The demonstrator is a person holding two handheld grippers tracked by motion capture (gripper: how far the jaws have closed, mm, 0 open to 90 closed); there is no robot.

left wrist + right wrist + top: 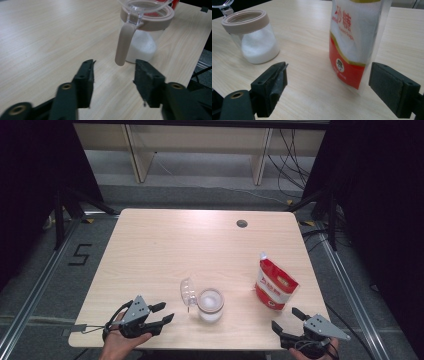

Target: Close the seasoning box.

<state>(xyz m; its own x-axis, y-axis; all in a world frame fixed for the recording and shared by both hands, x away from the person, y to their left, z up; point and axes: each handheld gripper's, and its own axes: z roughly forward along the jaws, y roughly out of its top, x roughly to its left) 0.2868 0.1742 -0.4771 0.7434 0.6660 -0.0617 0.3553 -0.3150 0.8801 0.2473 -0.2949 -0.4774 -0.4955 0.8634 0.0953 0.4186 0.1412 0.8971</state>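
A clear jar [210,305] of white granules stands near the table's front edge, its beige rim uncovered and its clear hinged lid [187,291] tipped back to the left. A red and white sugar pouch [275,285] stands upright to its right. My left gripper [166,311] lies left of the jar, open, nothing between its jaws. In the left gripper view the jar [142,42] and its beige latch strap [124,42] hang just beyond the left gripper [115,67]. My right gripper [284,317] is open just in front of the pouch [354,42], apart from it.
The pale wooden table [165,245] has a round cable hole [242,223] near its far right. The front edge runs just under both hands. Beyond the table are a grey floor, a pale shelf frame [145,155] and loose cables [295,155].
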